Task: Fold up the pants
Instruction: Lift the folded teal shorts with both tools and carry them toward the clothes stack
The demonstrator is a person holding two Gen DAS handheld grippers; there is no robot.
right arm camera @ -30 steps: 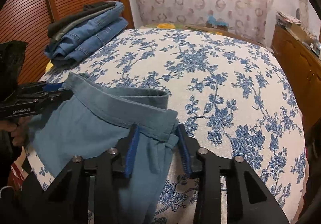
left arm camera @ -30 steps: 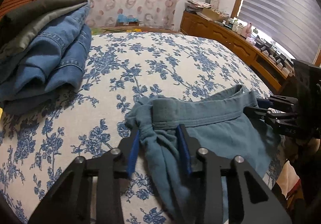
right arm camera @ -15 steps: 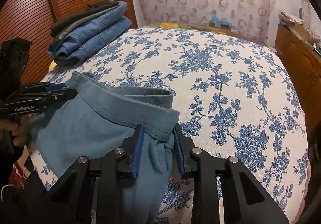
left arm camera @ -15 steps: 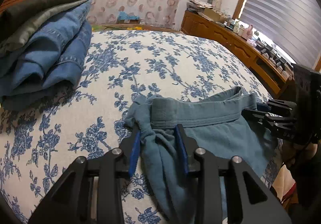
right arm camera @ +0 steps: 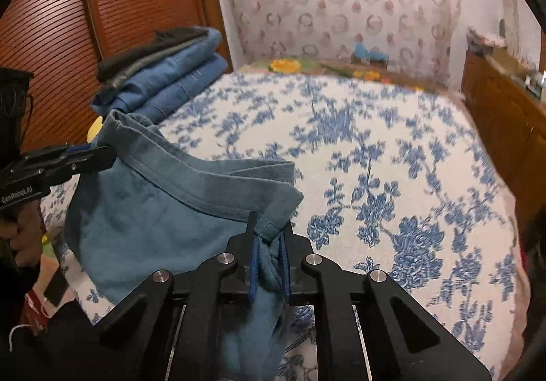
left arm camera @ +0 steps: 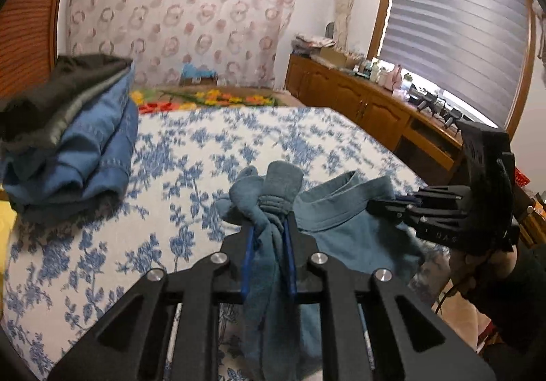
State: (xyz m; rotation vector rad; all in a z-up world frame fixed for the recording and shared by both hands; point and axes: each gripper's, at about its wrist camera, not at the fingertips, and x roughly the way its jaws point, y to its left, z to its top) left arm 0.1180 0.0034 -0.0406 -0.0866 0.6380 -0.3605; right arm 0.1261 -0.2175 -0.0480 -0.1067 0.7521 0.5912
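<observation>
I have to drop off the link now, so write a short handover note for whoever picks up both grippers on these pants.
Left gripper: shut on one end of the waistband of the teal pants.
Right gripper: shut on the other end of the waistband.
Pants: waistband held up between the two grippers at the near edge of the bed; the rest hangs below, and the legs are out of view.
Stack of folded jeans: at the bed's far left corner.
Done: both ends gripped, pants raised.
Left: lay them flat on the bed, fold them, probably add them to the stack.
</observation>
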